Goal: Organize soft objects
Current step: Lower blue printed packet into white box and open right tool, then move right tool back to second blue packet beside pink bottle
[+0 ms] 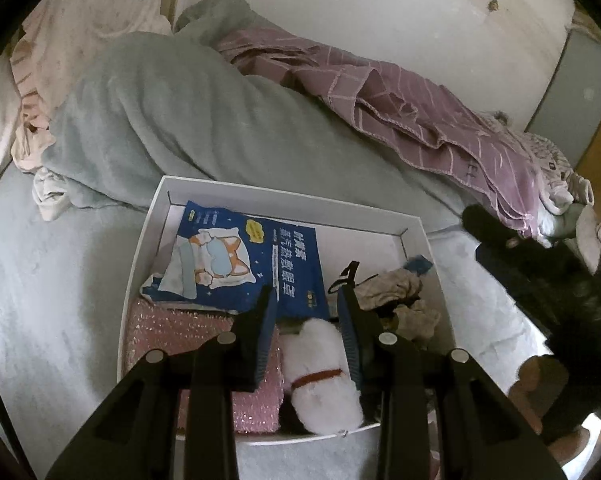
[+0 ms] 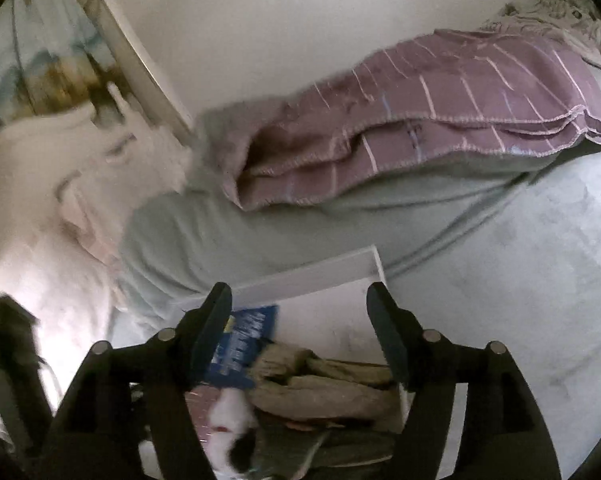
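Observation:
A white plush toy (image 1: pixel 320 372) with a red collar lies in the near end of a white box (image 1: pixel 284 196) on the bed. My left gripper (image 1: pixel 306 296) is shut on it, a pad against each side. The box also holds a blue eye-mask packet (image 1: pixel 236 256), pink bubble wrap (image 1: pixel 168 332) and crumpled beige cloth (image 1: pixel 396 292). My right gripper (image 2: pixel 300 292) hangs open over the box (image 2: pixel 320 268), nothing between its fingers. Under it lie the beige cloth (image 2: pixel 320 380), the blue packet (image 2: pixel 244 340) and the plush toy (image 2: pixel 228 420).
A grey-green blanket (image 1: pixel 160 120) is bunched behind the box, with a purple checked blanket (image 1: pixel 420 108) draped over it. A pink ruffled garment (image 1: pixel 80 28) lies at the far left. A white wall (image 1: pixel 340 8) runs behind the bed.

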A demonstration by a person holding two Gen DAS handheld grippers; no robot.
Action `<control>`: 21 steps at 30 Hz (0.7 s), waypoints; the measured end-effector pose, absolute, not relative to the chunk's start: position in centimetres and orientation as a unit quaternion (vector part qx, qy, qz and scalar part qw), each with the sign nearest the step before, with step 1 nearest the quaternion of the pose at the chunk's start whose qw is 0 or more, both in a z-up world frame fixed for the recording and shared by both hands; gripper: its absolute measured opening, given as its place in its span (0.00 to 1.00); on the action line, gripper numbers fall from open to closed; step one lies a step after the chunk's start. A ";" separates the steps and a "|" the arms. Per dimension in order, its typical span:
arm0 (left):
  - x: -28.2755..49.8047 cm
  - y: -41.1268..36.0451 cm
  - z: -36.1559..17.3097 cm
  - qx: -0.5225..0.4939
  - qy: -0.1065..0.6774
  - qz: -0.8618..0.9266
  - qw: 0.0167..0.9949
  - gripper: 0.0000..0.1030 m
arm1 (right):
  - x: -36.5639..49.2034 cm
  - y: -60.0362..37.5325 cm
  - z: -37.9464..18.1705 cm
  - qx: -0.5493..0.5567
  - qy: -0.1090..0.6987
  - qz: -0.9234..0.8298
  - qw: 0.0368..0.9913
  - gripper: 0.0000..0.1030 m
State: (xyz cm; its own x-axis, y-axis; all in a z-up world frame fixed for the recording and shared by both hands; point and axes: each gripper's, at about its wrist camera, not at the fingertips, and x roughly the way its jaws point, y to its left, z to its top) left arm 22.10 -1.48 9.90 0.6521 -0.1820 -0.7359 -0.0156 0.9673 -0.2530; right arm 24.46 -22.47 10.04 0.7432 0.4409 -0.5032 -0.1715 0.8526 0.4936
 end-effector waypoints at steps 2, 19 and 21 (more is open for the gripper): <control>21.9 -1.7 10.0 -0.111 0.419 -0.043 0.900 0.30 | 24.3 -22.7 10.3 0.219 0.324 0.173 0.904 0.70; 17.5 -0.8 10.1 -0.042 0.482 0.011 0.875 0.46 | 21.2 -20.8 11.2 0.162 0.454 0.160 0.861 0.70; 16.4 -0.2 10.0 -0.039 0.488 0.014 0.872 0.46 | 20.7 -20.4 11.4 0.166 0.461 0.169 0.855 0.70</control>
